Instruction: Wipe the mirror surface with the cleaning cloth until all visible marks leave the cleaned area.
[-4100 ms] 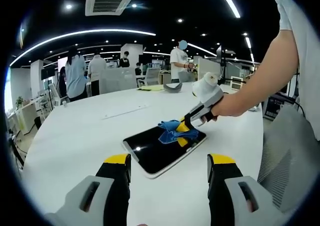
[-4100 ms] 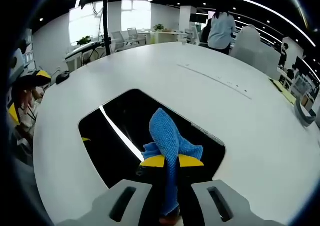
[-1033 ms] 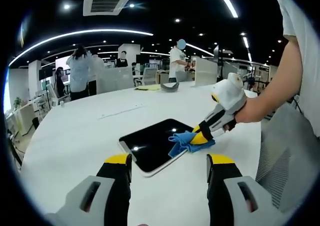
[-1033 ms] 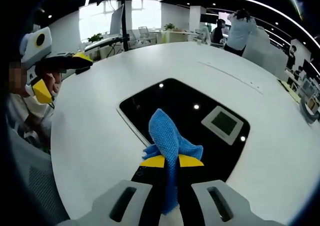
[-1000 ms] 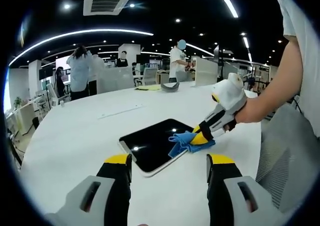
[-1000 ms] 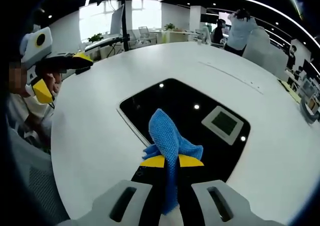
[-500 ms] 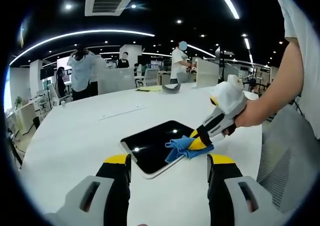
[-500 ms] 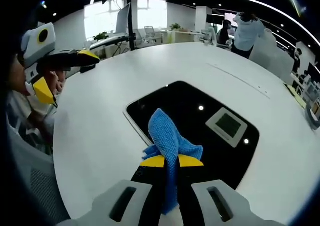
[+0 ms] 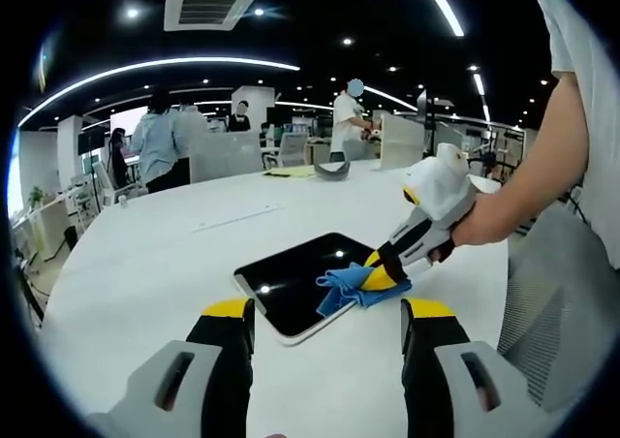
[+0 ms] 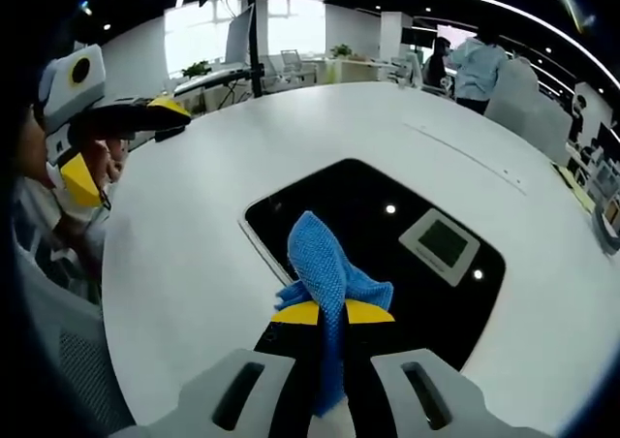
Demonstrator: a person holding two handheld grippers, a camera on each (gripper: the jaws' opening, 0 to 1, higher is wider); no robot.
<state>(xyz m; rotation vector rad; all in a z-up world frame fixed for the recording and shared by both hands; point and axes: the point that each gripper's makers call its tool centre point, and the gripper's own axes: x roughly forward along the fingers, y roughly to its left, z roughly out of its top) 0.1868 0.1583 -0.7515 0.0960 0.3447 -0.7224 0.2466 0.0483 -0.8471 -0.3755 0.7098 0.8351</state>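
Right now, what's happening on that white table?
A person holds a claw in each hand. The right claw is shut on a blue cleaning cloth and presses it on the near edge of the dark mirror lying flat on the white table. The left claw hangs open over the table, short of the mirror, holding nothing. The glass reflects ceiling lights; I can't tell if marks remain.

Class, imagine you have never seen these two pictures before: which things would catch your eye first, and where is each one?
The bright blue cleaning cloth stands out first, pinched in the right gripper at the near edge of the mirror. That mirror lies flat on the big white table, dark and glossy with ceiling lights reflected in it. The left gripper waits open in front of the mirror, its yellow-tipped fingers apart.
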